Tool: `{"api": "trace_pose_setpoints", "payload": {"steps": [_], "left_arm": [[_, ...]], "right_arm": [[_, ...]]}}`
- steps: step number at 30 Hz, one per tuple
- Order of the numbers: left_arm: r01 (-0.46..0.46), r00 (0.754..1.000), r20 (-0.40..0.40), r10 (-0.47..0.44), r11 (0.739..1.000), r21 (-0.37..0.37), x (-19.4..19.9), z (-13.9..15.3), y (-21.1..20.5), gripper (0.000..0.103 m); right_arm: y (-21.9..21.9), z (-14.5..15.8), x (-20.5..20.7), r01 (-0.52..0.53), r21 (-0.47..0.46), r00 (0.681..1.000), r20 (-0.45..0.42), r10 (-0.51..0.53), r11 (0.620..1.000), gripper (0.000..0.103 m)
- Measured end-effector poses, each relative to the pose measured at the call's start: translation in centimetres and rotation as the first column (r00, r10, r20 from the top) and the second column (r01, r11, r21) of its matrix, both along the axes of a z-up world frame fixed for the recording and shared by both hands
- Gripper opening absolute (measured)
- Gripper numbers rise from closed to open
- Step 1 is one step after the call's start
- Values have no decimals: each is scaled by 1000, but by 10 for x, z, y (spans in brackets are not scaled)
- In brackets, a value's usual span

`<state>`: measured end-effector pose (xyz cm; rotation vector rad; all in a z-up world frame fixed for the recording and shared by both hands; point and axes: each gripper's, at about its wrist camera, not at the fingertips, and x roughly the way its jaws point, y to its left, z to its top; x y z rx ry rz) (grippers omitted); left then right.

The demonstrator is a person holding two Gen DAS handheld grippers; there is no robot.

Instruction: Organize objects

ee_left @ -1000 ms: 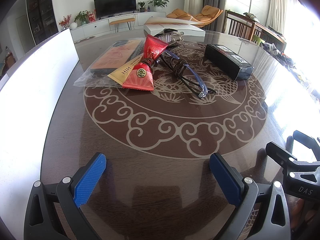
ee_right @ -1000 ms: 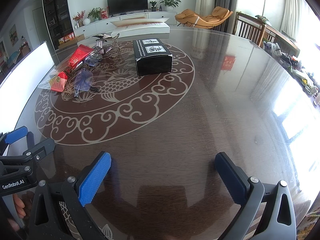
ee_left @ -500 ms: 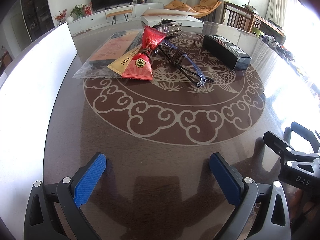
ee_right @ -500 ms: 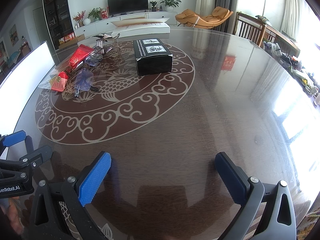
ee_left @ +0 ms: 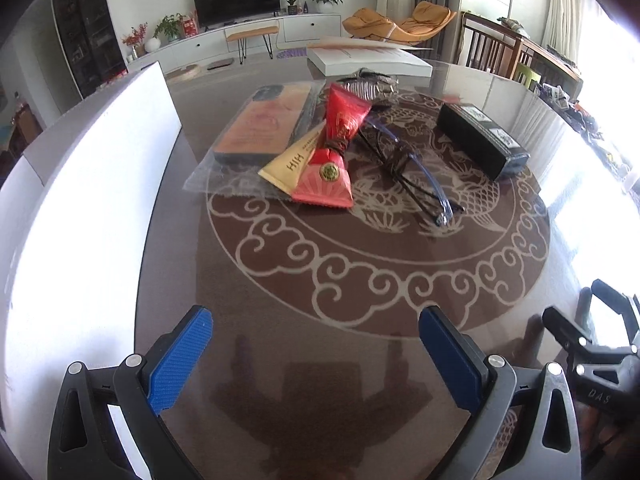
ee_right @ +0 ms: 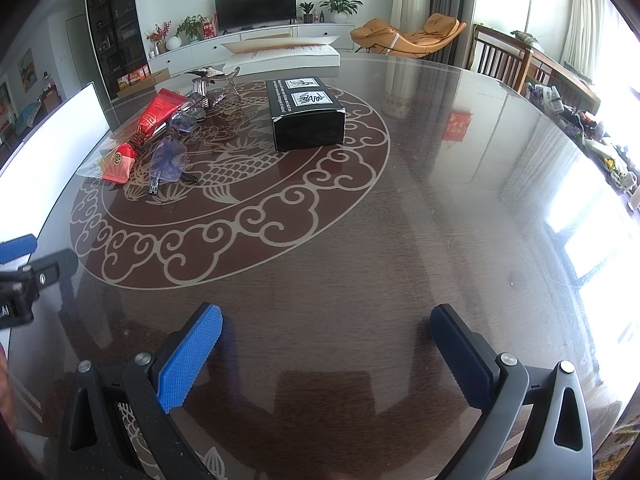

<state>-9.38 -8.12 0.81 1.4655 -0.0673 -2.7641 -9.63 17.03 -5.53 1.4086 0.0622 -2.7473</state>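
Observation:
A pile lies on the round dark table [ee_left: 320, 360]: a phone case in a clear bag [ee_left: 264, 122], a red packet [ee_left: 334, 152], a gold sachet [ee_left: 292, 162], blue-framed glasses [ee_left: 408, 168] and a silver clip [ee_left: 370, 86]. A black box [ee_left: 480, 140] lies to their right; it also shows in the right wrist view [ee_right: 306, 112], with the red packet [ee_right: 154, 120] and glasses [ee_right: 168, 158] at the left. My left gripper [ee_left: 316, 344] is open and empty, well short of the pile. My right gripper [ee_right: 326, 344] is open and empty over bare table.
A white board [ee_left: 80, 200] runs along the table's left edge. A white flat box [ee_left: 368, 60] lies at the far edge. Chairs [ee_right: 500, 60] stand at the back right. The right gripper's body shows at the lower right of the left wrist view [ee_left: 592, 360].
The left gripper has drawn a little nearer the pile and tilted up. The right gripper has barely moved. Both stay open.

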Motion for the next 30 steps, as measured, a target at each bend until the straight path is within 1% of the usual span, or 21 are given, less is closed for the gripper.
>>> {"api": "trace_pose_setpoints", "payload": {"steps": [2,3,4,6,7,9,12,14,15,16,17,19,21,26,30], "left_arm": [[17,999,-42,-18,1000,-16,-26,14,1,103],[30,998,-51,-31,999,-34,-41,17,2,103],[41,997,-57,-44,998,-54,-55,19,4,96],[73,996,-44,-76,995,-68,-82,16,8,88],[85,996,-34,-88,994,-62,-94,13,9,83],[114,993,-13,-115,993,-38,-112,5,12,79],[152,988,12,-151,987,-59,-128,-6,22,76],[157,988,28,-155,983,-92,-133,-14,25,65],[159,987,20,-158,983,-93,-133,-15,26,56],[147,989,16,-146,984,-99,-132,-15,26,36],[122,993,13,-121,986,-115,-130,-14,25,31],[101,995,12,-100,990,-94,-120,-15,22,28],[87,996,8,-87,993,-80,-101,-15,21,28],[59,998,10,-58,998,-9,-36,-14,16,28],[44,999,5,-45,998,51,12,-15,13,28]], "right_arm": [[1,0,0,0,0,1000,0,0,1000,103],[1,0,0,0,0,1000,0,0,1000,103],[1,0,0,0,0,1000,0,0,1000,103],[0,0,0,0,0,1000,0,0,1000,103],[0,0,0,0,0,1000,0,0,1000,103],[1,0,0,0,0,1000,0,0,1000,103],[0,0,0,0,0,1000,0,0,1000,103],[1,0,0,0,-1,1000,0,0,1000,103],[0,0,0,0,-1,1000,0,0,1000,103],[0,0,0,0,0,1000,0,0,1000,103],[0,0,0,0,0,1000,0,0,1000,103],[0,0,0,0,0,1000,-1,0,1000,103],[0,0,0,0,0,1000,0,0,1000,103],[1,0,0,0,0,1000,-1,0,1000,103],[0,0,0,0,0,1000,-1,0,1000,103]]}}
